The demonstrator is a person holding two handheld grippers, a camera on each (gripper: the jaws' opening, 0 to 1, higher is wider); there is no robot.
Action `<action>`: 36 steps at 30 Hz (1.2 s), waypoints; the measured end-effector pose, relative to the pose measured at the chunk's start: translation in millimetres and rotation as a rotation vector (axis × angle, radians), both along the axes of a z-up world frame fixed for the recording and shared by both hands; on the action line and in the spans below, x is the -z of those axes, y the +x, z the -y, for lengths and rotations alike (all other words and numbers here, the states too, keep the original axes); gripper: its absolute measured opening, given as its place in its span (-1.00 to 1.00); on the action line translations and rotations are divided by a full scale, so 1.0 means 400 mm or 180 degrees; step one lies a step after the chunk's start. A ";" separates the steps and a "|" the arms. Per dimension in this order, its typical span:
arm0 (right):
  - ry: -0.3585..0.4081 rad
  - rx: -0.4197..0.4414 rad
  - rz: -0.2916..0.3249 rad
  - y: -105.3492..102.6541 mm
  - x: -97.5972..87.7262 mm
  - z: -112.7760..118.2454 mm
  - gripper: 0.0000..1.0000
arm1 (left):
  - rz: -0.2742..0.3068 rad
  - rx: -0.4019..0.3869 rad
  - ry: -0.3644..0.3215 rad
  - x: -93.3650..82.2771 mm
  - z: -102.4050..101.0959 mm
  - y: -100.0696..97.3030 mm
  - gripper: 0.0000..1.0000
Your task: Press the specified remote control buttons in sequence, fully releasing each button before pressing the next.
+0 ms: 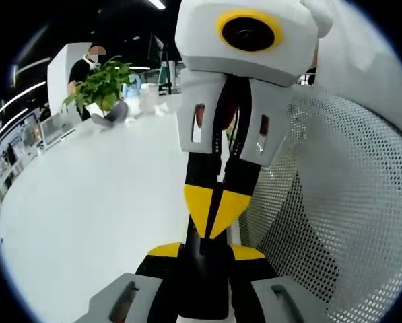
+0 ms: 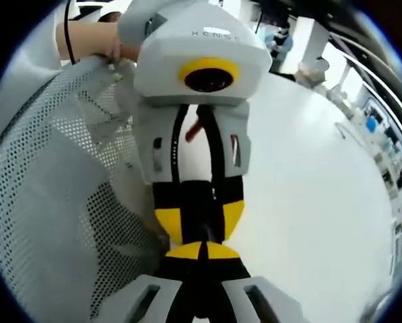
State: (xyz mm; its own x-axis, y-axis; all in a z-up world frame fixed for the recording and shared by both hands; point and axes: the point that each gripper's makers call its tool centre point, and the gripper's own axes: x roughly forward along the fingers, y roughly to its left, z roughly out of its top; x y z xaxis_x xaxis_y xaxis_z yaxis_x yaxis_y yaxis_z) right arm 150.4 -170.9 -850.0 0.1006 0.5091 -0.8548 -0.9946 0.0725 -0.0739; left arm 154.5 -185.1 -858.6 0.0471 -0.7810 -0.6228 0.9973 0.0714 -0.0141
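Note:
A slim black remote control point(image 1: 204, 282) stands edge-on between the yellow-tipped jaws of my left gripper point(image 1: 206, 252), which is shut on it. My right gripper point(image 1: 214, 212) comes in from above with its yellow tips pressed together, and their point meets the end of the remote. In the right gripper view, my right gripper point(image 2: 204, 250) rises from the bottom, shut, with its tip against the black remote point(image 2: 199, 195). My left gripper point(image 2: 199, 219) holds the remote from the far side. The remote's buttons are hidden.
A white mesh chair back point(image 1: 349, 202) stands close beside the grippers, and the chair back point(image 2: 46, 188) is to their left in the right gripper view. A broad white table point(image 1: 99, 195) spreads behind, with a potted plant point(image 1: 99, 87) and a person point(image 1: 86, 64) at its far end. A hand point(image 2: 93, 44) rests at the chair's top.

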 end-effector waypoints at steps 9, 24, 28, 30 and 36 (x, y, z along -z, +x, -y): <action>-0.0020 -0.0002 -0.0067 0.002 0.006 -0.007 -1.00 | 0.0000 0.0000 -0.0003 0.000 0.000 0.001 -0.49; -0.0278 -0.0392 0.0058 0.002 0.012 -0.010 -1.00 | -0.0016 -0.0013 -0.0024 0.001 0.000 0.001 -0.49; -0.0403 -0.0562 0.0177 0.000 0.013 -0.011 -1.00 | -0.0012 -0.0010 -0.0020 0.001 0.000 0.001 -0.49; -0.0436 -0.0615 0.0254 -0.003 0.014 -0.010 -1.00 | -0.0012 -0.0011 -0.0017 0.001 0.000 0.001 -0.49; -0.0559 -0.0758 0.0500 0.003 0.016 -0.010 -1.00 | -0.0015 -0.0017 -0.0015 0.001 0.000 0.001 -0.49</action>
